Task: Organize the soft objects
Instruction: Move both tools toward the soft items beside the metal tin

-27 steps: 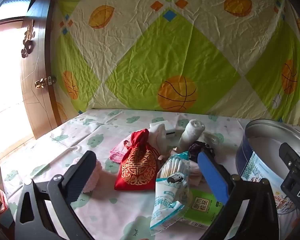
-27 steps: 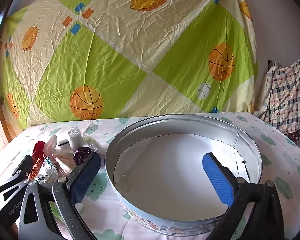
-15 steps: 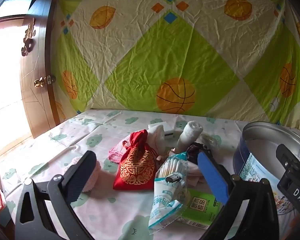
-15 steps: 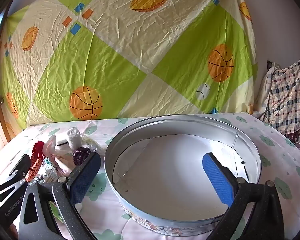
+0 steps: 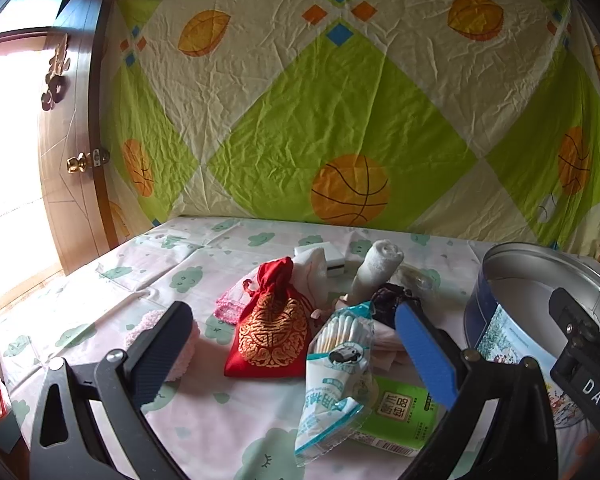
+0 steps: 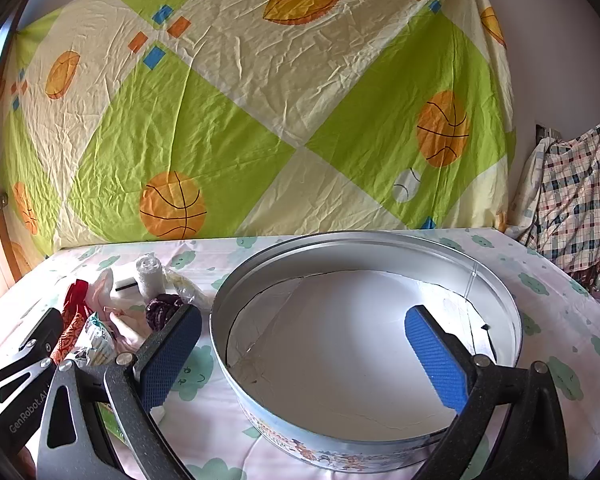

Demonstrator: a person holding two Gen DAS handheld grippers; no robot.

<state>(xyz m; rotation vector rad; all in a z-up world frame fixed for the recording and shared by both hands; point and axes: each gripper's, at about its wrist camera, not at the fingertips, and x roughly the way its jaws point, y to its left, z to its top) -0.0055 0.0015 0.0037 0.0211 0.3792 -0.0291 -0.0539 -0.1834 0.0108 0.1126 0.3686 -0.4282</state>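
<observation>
Left gripper (image 5: 296, 354) spread wide at the bottom of the left wrist view, nothing between the pads, bases of both fingers cut off by the lower edge. Left pad partly hiding a fluffy pink item (image 5: 184, 346) at lower left; too little showing to tell what it is. Right pad covering part of a dark purple bundle (image 5: 388, 300) and a pale pink cloth below it. Clustered at centre on the cloud-print sheet (image 5: 148, 276): red drawstring pouch (image 5: 274, 330) with gold pattern, a pink lace edge (image 5: 228, 308) poking out from behind its left side, rolled white towel (image 5: 376, 266) leaning upward just above the bundle, small white box (image 5: 328, 254) half hidden behind pale fabric. Cotton swab packet (image 5: 332, 376) lying over a green pack (image 5: 400, 412), whose lower part runs behind the right finger. Crumpled clear plastic right of the towel hard to make out.

Right gripper (image 6: 304, 354) likewise spread wide, holding nothing, framing the round metal tin (image 6: 364, 240) at centre of the right wrist view. Tin's near wall and printed side partly cut off by the fingers and lower edge; inside, only a white liner with a ragged rim. Same pile of soft things crowded at left of that view, mostly overlapped and blocked by the other tool's black body at lower left. Checked fabric (image 6: 576, 196) heaped at the right edge, cropped.
</observation>
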